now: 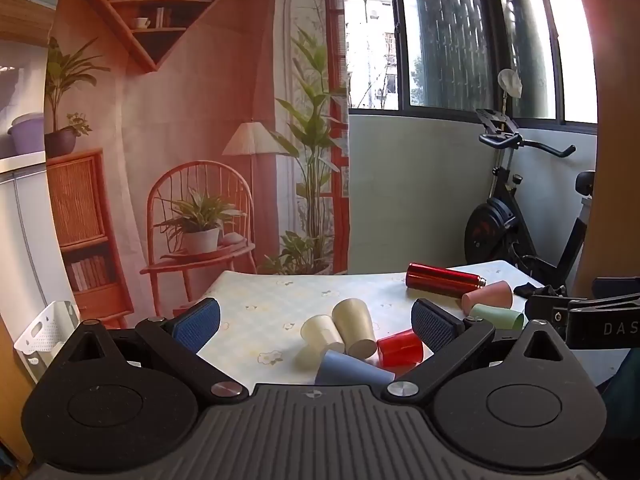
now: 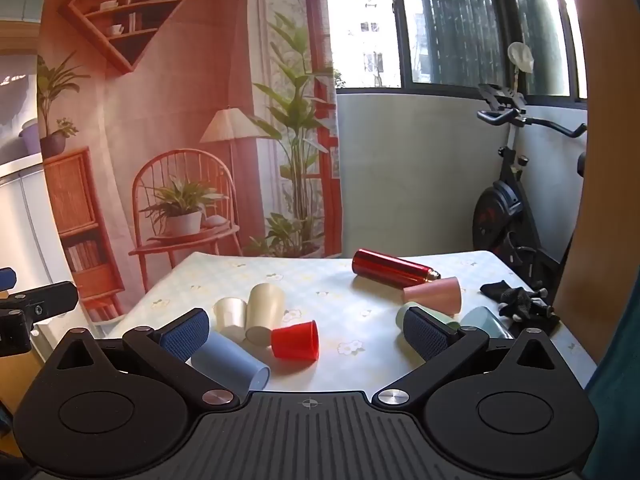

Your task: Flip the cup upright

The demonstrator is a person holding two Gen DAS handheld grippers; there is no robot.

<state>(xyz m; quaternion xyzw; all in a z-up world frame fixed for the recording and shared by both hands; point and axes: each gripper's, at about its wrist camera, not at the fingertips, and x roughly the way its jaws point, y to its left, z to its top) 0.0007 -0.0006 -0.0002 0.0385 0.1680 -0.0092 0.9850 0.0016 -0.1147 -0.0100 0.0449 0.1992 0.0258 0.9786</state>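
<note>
Several plastic cups lie on their sides on the flowered table (image 2: 352,320): a red cup (image 2: 295,340), a blue cup (image 2: 230,362), a beige cup (image 2: 264,314), a white cup (image 2: 231,316), a pink cup (image 2: 434,294), a green cup (image 2: 404,314) and a teal cup (image 2: 486,322). My right gripper (image 2: 306,332) is open and empty, hovering just short of the red cup. My left gripper (image 1: 316,326) is open and empty above the near edge, with the red cup (image 1: 400,348), blue cup (image 1: 352,370), beige cup (image 1: 356,330) and white cup (image 1: 322,334) between its fingers.
A red metal bottle (image 2: 394,268) lies at the back right of the table. A black glove (image 2: 520,304) lies at the right edge. An exercise bike (image 2: 508,216) stands behind the table. A white basket (image 1: 44,332) sits left of the table.
</note>
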